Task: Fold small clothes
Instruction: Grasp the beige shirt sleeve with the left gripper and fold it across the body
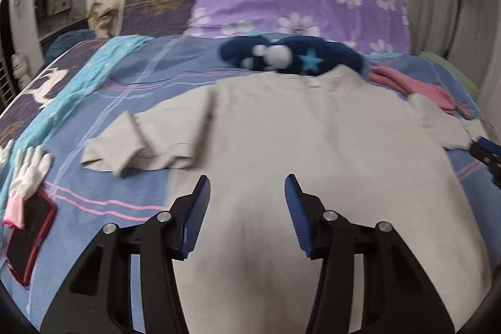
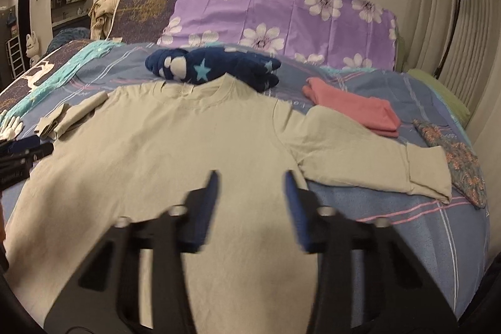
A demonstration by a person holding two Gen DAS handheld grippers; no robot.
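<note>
A: How does the beige long-sleeved shirt (image 2: pixel 175 152) look?

B: Plain, ribbed round collar, spread flat face-up in the middle of the bed (image 2: pixel 391 243), collar toward the pillow end. The sleeve toward the bed's left edge (image 1: pixel 134 143) is bent and doubled over at the cuff; the other sleeve (image 2: pixel 375 161) runs out toward the right edge, cuff turned back.

A: And the grippers?

B: The left gripper (image 1: pixel 247 187) hangs over the shirt's lower body, jaws wide apart, holding nothing. The right gripper (image 2: pixel 250 180) is blurred, also gaping and empty, above the shirt near its armpit.

A: Any writing?

B: A small collar tag, too small to read. Beyond the collar lies a navy star-patterned bundle (image 2: pixel 216 68), with folded pink cloth (image 2: pixel 353 108) nearby.
</note>
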